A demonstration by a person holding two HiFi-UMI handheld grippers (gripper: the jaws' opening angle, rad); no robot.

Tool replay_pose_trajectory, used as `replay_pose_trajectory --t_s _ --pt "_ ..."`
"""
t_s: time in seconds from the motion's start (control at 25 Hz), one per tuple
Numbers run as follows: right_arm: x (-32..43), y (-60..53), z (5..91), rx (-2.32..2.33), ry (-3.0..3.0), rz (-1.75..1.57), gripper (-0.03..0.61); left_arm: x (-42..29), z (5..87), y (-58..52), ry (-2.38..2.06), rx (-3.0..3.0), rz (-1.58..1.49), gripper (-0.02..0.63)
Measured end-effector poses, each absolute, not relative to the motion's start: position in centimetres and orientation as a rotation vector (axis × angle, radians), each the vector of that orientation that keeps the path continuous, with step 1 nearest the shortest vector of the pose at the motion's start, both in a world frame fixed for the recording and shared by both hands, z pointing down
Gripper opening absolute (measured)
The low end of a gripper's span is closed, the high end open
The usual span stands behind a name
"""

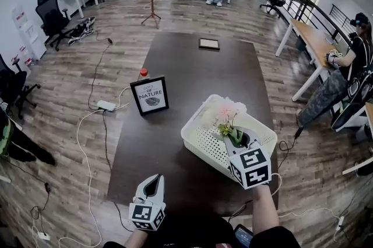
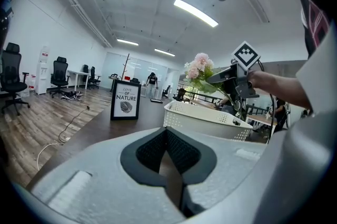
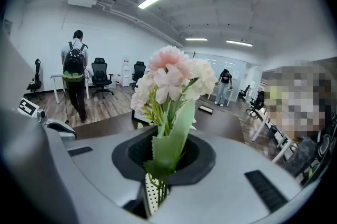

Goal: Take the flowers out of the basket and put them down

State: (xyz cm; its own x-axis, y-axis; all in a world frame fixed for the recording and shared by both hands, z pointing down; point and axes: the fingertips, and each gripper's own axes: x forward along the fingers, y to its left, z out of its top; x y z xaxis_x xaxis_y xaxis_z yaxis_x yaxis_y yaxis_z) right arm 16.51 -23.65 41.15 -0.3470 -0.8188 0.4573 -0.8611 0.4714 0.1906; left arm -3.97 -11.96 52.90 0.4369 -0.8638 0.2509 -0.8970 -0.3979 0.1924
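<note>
Pink, papery flowers (image 1: pixel 228 111) are hanging light and floppy, seemingly just above the basket (image 1: pixel 198 145). The right gripper (image 1: pixel 238 137) is pinching their soft stems low, narrowly. The left gripper (image 1: pixel 152 184) is idling closed and empty.

On the table (image 1: pixel 192 77), a basket (image 1: pixel 201 145) sits front right, a sign (image 1: pixel 150 95) to its left, a bottle (image 1: pixel 143 73) just behind the sign, a frame (image 1: pixel 209 44) at the far end. Flowers (image 1: pixel 229 111) stand above the basket, between the right gripper's (image 1: pixel 236 137) jaws; the left gripper (image 1: pixel 154 178) is over the near edge, left of the basket
</note>
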Motion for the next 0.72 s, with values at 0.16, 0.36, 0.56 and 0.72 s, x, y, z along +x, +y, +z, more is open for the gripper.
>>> replay_pose_trajectory --t_s 0.16,0.36,0.56,0.72 --pt "14.9 -23.5 39.4 1.374 -2.276 0.068 0.051 -5.1 52.6 -12.0 -1.554 2.381 0.157 0.009" --pt "12.6 -23.0 37.7 1.350 -2.321 0.023 0.051 -6.2 52.4 -11.8 -1.587 2.367 0.153 0.009" --pt "10.6 -22.2 37.6 1.303 -2.353 0.025 0.051 -7.1 52.5 -11.2 -1.612 2.350 0.152 0.009" --pt "9.0 -21.8 37.8 1.267 -2.386 0.058 0.051 -8.0 52.5 -10.8 -1.635 2.331 0.157 0.009"
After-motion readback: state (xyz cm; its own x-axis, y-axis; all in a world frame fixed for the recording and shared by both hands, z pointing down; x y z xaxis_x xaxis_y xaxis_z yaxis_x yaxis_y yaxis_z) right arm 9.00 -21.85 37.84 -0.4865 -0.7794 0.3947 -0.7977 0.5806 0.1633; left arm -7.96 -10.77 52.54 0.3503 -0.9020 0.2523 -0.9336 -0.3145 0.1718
